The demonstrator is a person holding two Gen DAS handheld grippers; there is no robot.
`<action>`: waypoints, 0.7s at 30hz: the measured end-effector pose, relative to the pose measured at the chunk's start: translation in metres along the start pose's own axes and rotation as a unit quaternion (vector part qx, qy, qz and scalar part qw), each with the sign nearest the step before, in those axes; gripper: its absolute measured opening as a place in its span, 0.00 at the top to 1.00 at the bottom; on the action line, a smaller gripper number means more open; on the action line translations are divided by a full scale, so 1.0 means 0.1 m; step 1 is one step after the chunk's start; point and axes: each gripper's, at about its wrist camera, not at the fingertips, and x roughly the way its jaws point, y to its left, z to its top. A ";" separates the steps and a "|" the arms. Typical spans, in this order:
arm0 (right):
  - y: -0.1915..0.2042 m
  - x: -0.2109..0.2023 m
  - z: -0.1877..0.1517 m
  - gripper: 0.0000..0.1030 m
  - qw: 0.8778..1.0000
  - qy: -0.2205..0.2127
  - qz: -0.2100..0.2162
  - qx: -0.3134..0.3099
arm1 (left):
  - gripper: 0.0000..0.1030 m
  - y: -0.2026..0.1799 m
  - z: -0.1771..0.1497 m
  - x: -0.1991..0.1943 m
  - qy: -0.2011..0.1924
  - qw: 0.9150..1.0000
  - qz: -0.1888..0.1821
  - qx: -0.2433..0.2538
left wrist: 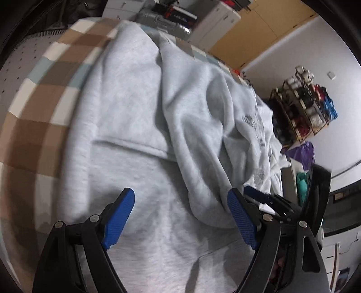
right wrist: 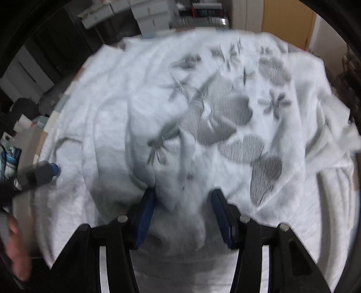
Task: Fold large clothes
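Note:
A large pale grey-blue sweatshirt [left wrist: 140, 108] lies rumpled over a checked bedcover [left wrist: 33, 108]. In the right wrist view its front [right wrist: 225, 117] shows grey embroidered butterflies and flowers. My left gripper [left wrist: 182, 216] is open just above the fabric, holding nothing. My right gripper [right wrist: 183, 214] has its jaws partly apart with a bunched fold of the sweatshirt between the blue pads; I cannot tell if it grips. The right gripper's fingers [left wrist: 259, 196] show at the right in the left wrist view. The left gripper [right wrist: 40, 173] shows at the left edge in the right wrist view.
A wooden rack of yarn spools [left wrist: 302, 106] stands by the white wall at right. Purple and teal items [left wrist: 302, 155] sit beside the bed. White and grey storage boxes [right wrist: 146, 15] stand beyond the bed. A hand [right wrist: 15, 248] is at lower left.

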 end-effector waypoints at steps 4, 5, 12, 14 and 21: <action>0.01 -0.32 0.04 0.50 1.000 -0.015 0.011 -0.016 | 0.21 -0.01 0.03 -0.10 -0.020 0.999 0.037 0.031; 0.00 -0.42 0.05 0.50 0.999 -0.030 0.011 -0.018 | 0.21 -0.02 0.06 -0.08 -0.022 0.998 0.047 0.038; -0.11 -0.24 -0.09 0.48 1.000 -0.013 -0.002 -0.026 | 0.21 -0.01 0.12 0.00 -0.015 0.996 0.065 0.062; -0.13 -0.01 -0.18 0.47 1.000 0.005 -0.014 -0.021 | 0.21 -0.02 0.12 0.00 -0.014 0.995 0.072 0.068; -0.21 -0.44 -0.38 0.47 0.993 -0.094 0.069 0.034 | 0.21 0.03 0.08 -0.06 -0.013 0.993 0.082 0.078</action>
